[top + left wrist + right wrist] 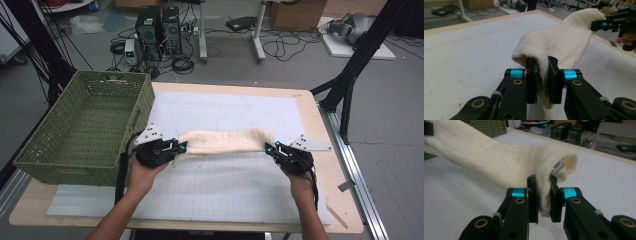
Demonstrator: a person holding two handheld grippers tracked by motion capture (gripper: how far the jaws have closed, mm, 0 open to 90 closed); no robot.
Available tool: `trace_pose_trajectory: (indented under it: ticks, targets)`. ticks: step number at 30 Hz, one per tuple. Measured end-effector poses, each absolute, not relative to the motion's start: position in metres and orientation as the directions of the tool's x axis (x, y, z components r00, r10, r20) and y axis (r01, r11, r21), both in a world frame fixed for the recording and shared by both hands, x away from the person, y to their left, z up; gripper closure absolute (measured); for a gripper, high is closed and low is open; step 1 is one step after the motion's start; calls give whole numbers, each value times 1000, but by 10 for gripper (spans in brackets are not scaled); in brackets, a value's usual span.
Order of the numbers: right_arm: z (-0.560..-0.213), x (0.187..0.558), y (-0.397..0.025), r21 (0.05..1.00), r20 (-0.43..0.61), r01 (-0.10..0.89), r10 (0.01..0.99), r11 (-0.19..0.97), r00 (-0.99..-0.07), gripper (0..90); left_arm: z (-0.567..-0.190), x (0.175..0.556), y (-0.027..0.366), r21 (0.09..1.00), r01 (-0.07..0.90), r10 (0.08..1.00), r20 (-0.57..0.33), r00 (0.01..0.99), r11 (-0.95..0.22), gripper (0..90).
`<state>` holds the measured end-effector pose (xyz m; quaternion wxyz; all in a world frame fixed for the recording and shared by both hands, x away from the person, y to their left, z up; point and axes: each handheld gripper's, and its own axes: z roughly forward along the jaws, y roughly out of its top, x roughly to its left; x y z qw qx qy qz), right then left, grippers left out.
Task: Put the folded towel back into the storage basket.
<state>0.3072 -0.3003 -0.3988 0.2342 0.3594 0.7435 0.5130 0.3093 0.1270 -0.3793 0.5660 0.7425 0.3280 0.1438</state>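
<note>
Both grippers are clamped on the cream towel (227,141): left gripper (181,147) pinches its 9 o'clock end, right gripper (270,148) its 3 o'clock end, stretched mid-table beside the green basket (80,130).

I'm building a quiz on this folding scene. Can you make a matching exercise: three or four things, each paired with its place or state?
Things:
1. cloth
2. basket
3. left gripper
4. right gripper

Places or states:
A. green, at the table's left edge
B. shut on the cloth's right end
C. cream, stretched between the two grippers
D. shut on the cloth's end nearest the basket

Pairs: 1-C, 2-A, 3-D, 4-B
</note>
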Motion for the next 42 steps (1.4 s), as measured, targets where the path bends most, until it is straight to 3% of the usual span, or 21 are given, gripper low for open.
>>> trace_pose_trajectory:
  ticks: [8, 23, 42]
  targets:
    - [-382, 302, -297, 953, 0, 231, 761, 196, -649, 814, -370, 300, 136, 952, 286, 644, -151, 750, -110, 801]
    - [-379, 307, -284, 953, -18, 210, 736, 217, -677, 814, -364, 288, 150, 964, 249, 660, -125, 740, -97, 802]
    - [-341, 332, -230, 958, -78, 136, 685, 252, -724, 816, -321, 258, 196, 988, 136, 716, -47, 697, -67, 802]
